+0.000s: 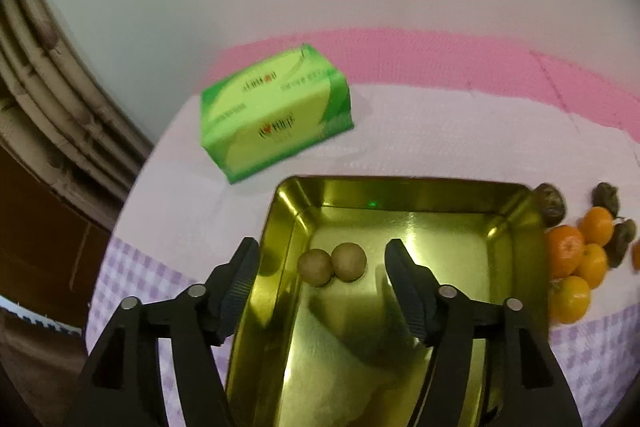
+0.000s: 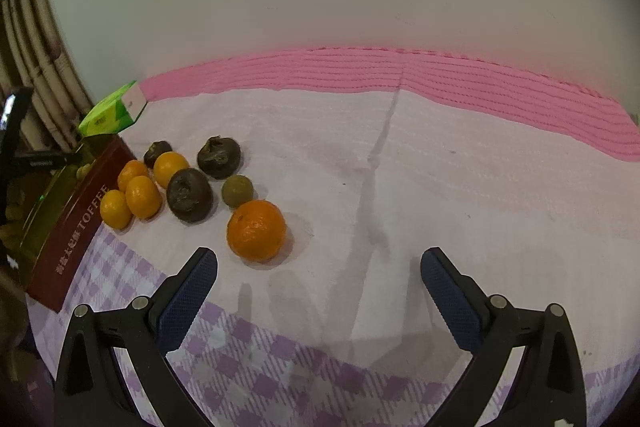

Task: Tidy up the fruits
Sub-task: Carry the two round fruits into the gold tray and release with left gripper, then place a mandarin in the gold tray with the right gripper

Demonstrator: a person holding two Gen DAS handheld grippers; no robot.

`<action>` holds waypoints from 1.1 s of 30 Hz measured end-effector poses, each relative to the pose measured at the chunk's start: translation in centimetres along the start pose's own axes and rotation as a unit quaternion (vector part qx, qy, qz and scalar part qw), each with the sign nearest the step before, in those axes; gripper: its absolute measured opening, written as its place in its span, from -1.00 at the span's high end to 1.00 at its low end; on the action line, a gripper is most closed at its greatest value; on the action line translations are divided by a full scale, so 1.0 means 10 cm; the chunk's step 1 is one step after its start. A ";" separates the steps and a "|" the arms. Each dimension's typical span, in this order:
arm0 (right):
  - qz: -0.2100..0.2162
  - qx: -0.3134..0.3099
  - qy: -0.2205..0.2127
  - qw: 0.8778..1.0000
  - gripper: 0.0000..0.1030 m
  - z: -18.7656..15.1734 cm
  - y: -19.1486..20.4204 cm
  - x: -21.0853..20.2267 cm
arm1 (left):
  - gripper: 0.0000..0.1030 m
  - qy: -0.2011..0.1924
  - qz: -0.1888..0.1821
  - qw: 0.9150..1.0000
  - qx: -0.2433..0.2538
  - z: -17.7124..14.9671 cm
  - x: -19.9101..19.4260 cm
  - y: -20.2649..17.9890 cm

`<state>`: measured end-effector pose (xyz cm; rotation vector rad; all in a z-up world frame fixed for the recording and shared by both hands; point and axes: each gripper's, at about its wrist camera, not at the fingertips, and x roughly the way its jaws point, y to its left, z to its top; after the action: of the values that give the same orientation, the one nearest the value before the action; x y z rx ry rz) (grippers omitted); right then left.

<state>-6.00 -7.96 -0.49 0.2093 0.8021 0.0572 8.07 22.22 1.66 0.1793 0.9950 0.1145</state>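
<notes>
**Sorting the fruit into the gold tin**

Hanging over the gold tin (image 1: pixel 400 195), the left gripper (image 1: pixel 320 263) is holding nothing. Its jaws are standing apart, and two small brown fruits (image 1: pixel 332 263) are lying side by side on the tin floor between the tips, touching each other but not the pads. The green box (image 1: pixel 276 115) is sitting on the surface just past the tin's far left corner.

The right gripper (image 2: pixel 318 275) is waiting over the cloth with its jaws wide and nothing in them. The big orange (image 2: pixel 256 229) is sitting just beyond its left jaw. Farther to the left, the small oranges (image 2: pixel 138 193), two dark wrinkly fruits (image 2: pixel 204 173) and one green-brown fruit (image 2: pixel 237 190) are bunched close beside the tin's red wall (image 2: pixel 76 223).

What could go wrong? These fruits are round, so a bump from a jaw could send the big orange rolling away. The pile is packed tight, so grabbing one could push its neighbours. A hard squeeze could squash the soft, wrinkly ones. Dropping a fruit from too high could make the two in the tin roll about.
</notes>
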 end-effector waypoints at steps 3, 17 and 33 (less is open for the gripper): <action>0.006 -0.024 -0.003 1.000 -0.97 0.04 0.09 0.01 | -0.42 -0.019 -0.010 0.999 -0.024 -0.09 -0.31 0.04; 0.017 -0.094 0.054 0.994 0.32 0.19 0.34 0.44 | -0.48 0.004 -0.030 0.988 -0.150 -1.02 -1.19 0.20; 0.191 -0.136 -0.009 0.972 0.34 0.62 1.69 -0.44 | -0.49 -0.058 0.057 0.985 -0.149 -1.39 -1.45 0.41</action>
<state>-4.18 6.96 10.31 0.1007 0.7187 0.5251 -11.55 25.05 7.02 -0.0323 0.8406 0.3519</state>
